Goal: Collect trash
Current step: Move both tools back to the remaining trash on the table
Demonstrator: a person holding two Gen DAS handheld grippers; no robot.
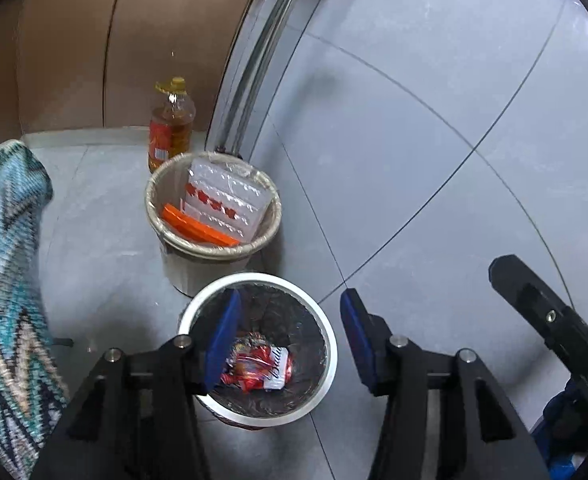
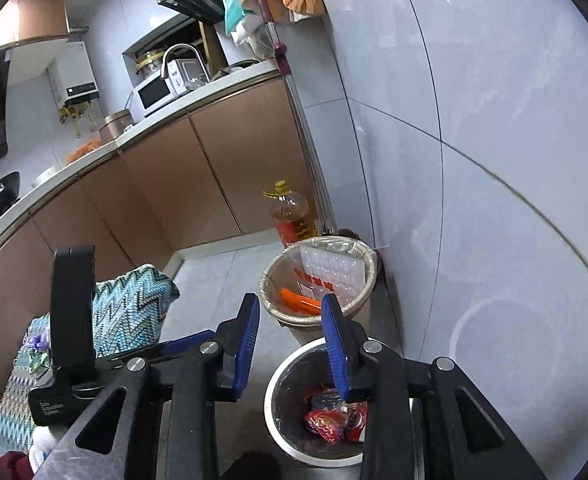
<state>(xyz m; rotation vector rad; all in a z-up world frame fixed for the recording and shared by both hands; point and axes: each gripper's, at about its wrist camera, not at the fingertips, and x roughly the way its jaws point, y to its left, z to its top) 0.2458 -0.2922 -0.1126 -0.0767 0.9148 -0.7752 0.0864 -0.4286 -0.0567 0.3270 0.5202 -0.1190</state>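
Grey-tiled kitchen floor, brown cabinets behind. Crumpled red wrapper (image 1: 259,368) at the bottom of the white-rimmed bin (image 1: 326,328), long axis roughly across the left wrist view, directly below and slightly ahead of both sets of jaws. Left gripper (image 1: 290,340) over the bin mouth, jaws wide apart, holding nothing. Right gripper (image 2: 290,344) close beside, jaws likewise apart, empty, one finger over the rim. Left probably the nearer. Beige lined bin (image 1: 214,252) just beyond, touching or nearly, with orange packet (image 1: 198,226) and clear tray (image 1: 230,196) inside. Oil bottle (image 1: 170,124) behind it.
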